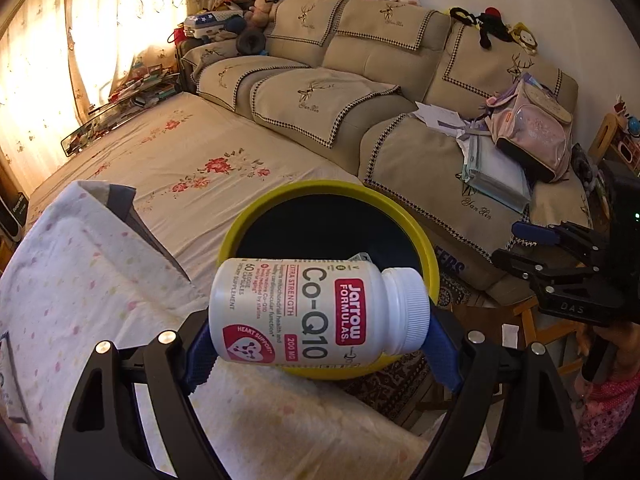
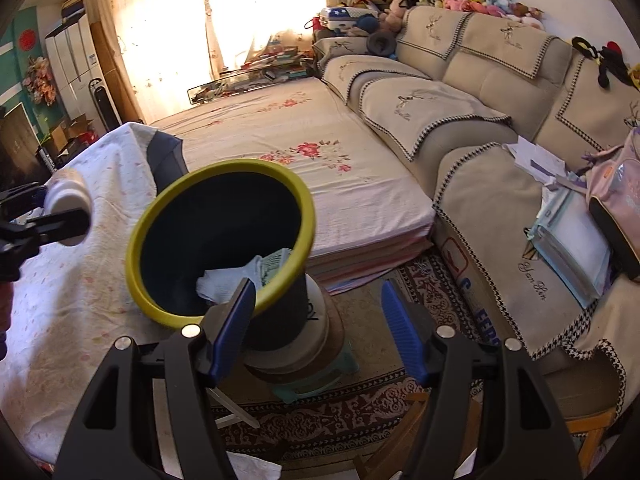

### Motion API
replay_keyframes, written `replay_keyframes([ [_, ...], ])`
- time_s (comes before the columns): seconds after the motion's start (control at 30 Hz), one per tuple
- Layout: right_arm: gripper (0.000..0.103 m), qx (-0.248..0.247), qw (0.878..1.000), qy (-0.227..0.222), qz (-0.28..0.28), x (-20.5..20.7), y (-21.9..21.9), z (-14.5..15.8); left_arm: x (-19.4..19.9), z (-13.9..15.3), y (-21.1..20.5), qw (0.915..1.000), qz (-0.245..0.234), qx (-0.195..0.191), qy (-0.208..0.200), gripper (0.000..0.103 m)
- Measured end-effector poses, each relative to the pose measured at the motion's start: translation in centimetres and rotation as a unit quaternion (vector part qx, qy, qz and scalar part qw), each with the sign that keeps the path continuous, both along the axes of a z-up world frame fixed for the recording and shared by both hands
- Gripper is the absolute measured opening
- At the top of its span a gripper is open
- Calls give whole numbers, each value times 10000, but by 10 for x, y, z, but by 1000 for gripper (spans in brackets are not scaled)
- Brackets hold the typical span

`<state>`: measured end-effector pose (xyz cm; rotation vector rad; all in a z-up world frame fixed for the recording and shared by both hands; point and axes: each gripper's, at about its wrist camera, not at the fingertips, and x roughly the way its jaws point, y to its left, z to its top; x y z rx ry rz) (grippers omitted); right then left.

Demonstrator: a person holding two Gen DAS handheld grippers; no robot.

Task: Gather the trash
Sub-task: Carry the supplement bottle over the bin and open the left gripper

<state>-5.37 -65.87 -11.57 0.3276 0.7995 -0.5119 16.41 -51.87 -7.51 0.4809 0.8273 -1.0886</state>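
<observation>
While left tongs [image 1: 320, 344] clamp supplement bottle [image 1: 316, 312] near bin [image 1: 256, 216], centre over mouth before release; right tongs [image 2: 318, 320] apart, empty.

Glossy white plastic bottle [image 1: 316, 312] with a ribbed cap; matt, smooth bin [image 2: 224, 240] rim; crumpled paper [image 2: 224, 284] inside; ribbed blue pads [image 2: 400, 332]; woven cloth sofa [image 1: 360, 92] covers.
</observation>
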Motion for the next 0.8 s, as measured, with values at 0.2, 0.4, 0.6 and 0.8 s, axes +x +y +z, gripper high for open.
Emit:
replay_keyframes([
  [0.2,63,40,9999,20,-100,-6,-10,-4,7,-23,-49,9998,-40,177,40,84],
  [0.4,65,36,10000,22,-38,-3,-5,-4,8,-16,-49,9999,45,-25,-106,94],
  [0.6,66,36,9999,56,138,7,5,-4,-2,21,13,9976,331,-486,-370,96],
  [0.8,66,2,9989,88,461,28,26,-1,-15,42,124,9891,1104,-748,-628,98],
])
